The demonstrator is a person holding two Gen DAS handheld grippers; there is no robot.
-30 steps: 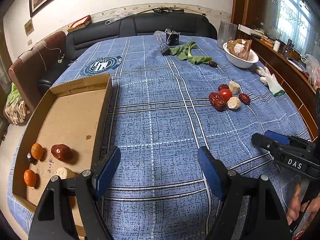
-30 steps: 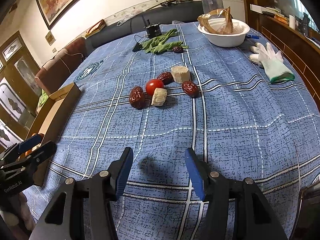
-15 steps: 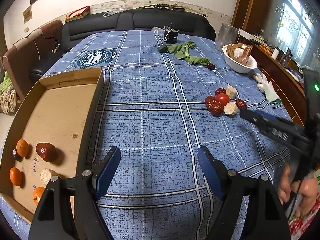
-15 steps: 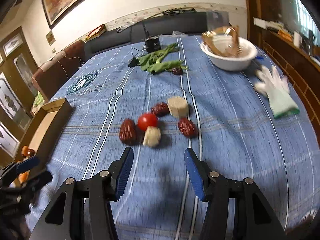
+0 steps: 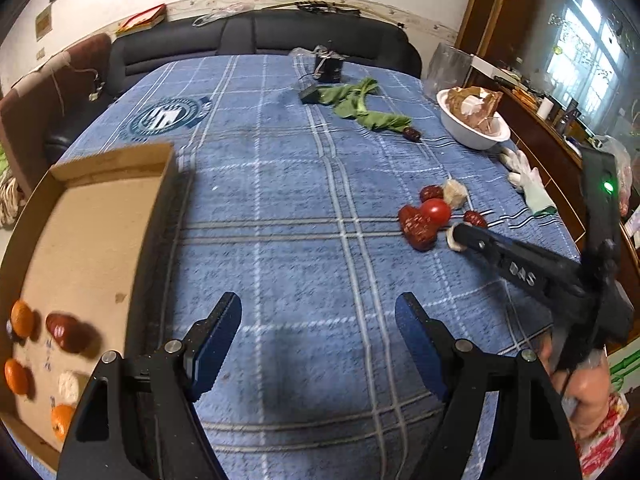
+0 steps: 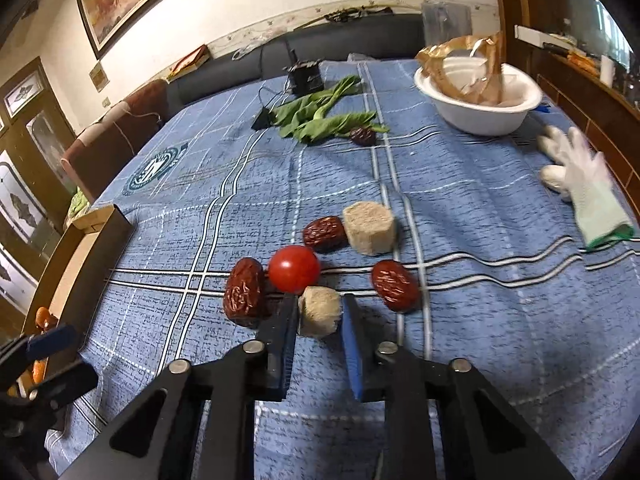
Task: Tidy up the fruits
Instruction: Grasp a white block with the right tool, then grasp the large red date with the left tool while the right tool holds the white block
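- Cardboard tray [image 5: 100,216] at the surface's [image 5: 280,200] left edge — holds three oranges [image 5: 21,318], one red date [image 5: 66,332] and one pale beige chunk [image 5: 70,386].
- White bowl [image 6: 480,108] at the far right — crumpled brown wrappers inside.
- Right hand-held gripper [image 6: 320,312] — jaws narrow, closed on a beige chunk [image 6: 320,310] that lies just in front of the tomato [image 6: 294,268], dates beside it.
- Left hand-held gripper [image 5: 318,336] — jaws wide, nothing between them, over bare cloth beside the tray.

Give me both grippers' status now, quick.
Left gripper: open, nothing between its fingers, above the blue tablecloth.
Right gripper: shut on the small beige chunk beside the cherry tomato.
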